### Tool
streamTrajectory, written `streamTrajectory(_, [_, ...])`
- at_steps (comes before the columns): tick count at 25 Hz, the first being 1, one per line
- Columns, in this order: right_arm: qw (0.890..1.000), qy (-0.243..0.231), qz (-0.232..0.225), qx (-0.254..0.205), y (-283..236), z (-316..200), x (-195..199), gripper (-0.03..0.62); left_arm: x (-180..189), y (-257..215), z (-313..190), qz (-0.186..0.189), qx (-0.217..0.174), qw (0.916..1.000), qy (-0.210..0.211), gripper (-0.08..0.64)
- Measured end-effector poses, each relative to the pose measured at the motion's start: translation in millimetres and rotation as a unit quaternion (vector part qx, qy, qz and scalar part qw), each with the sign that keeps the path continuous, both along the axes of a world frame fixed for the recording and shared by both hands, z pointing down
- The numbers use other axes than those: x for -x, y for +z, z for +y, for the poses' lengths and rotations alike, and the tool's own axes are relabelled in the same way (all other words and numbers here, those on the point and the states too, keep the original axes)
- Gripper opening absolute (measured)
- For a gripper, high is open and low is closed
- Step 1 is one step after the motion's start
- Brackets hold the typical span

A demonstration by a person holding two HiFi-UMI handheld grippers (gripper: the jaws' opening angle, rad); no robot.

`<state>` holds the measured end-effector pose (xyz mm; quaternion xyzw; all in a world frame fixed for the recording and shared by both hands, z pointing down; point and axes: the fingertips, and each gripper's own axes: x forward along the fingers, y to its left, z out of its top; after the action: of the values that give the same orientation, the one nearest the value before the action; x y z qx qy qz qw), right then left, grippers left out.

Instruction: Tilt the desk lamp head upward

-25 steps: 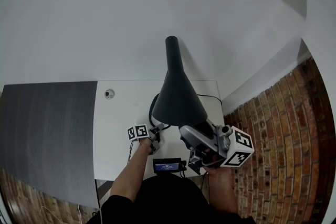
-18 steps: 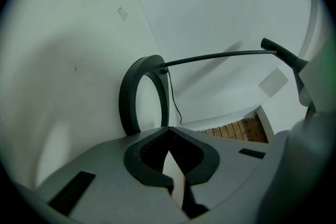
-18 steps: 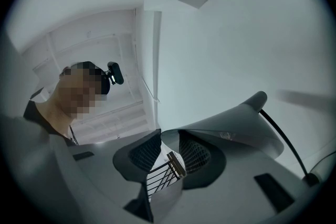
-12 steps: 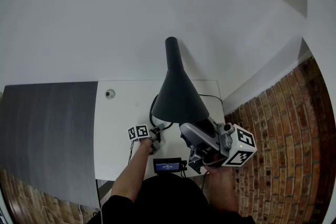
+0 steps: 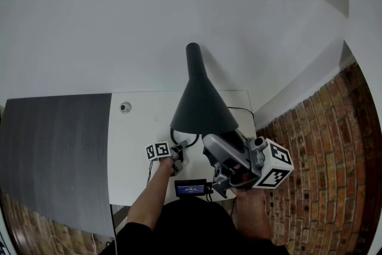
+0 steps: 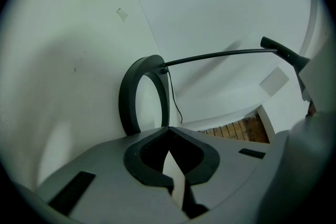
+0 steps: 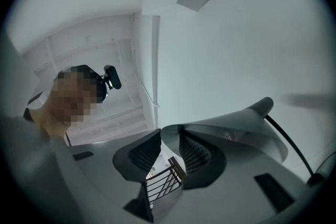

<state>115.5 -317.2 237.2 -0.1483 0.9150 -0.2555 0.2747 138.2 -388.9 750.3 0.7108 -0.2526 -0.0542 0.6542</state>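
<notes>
Lamp head [image 5: 202, 107] meets right gripper [image 5: 213, 141] in head view | its own view shows us fingers [image 7: 143, 153] spread astride rim [image 7: 210, 122] | left gripper [image 6: 168, 131]: fingers together, base [image 6: 127, 97] ahead.

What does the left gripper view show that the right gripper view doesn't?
Only the left gripper view: the black ring-shaped lamp base on the white desk, beyond the closed left tongs. Only the right gripper view: the dark grey cone-shaped lamp shade, its rim between the right tongs, and the person. Both: the thin black lamp arm and white wall.
</notes>
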Motion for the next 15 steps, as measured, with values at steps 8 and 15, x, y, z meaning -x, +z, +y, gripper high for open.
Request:
streamTrajectory(8, [1.0, 0.001, -0.011, 0.003, -7, -3, 0, 0.115, 1, -1, -1, -0.002, -0.001, 1.0, 0.0, 0.009])
streamTrajectory(15, [1.0, 0.002, -0.015, 0.002, -14, -7, 0, 0.115, 0, 0, 0, -0.004, 0.0, 1.0, 0.002, 0.009])
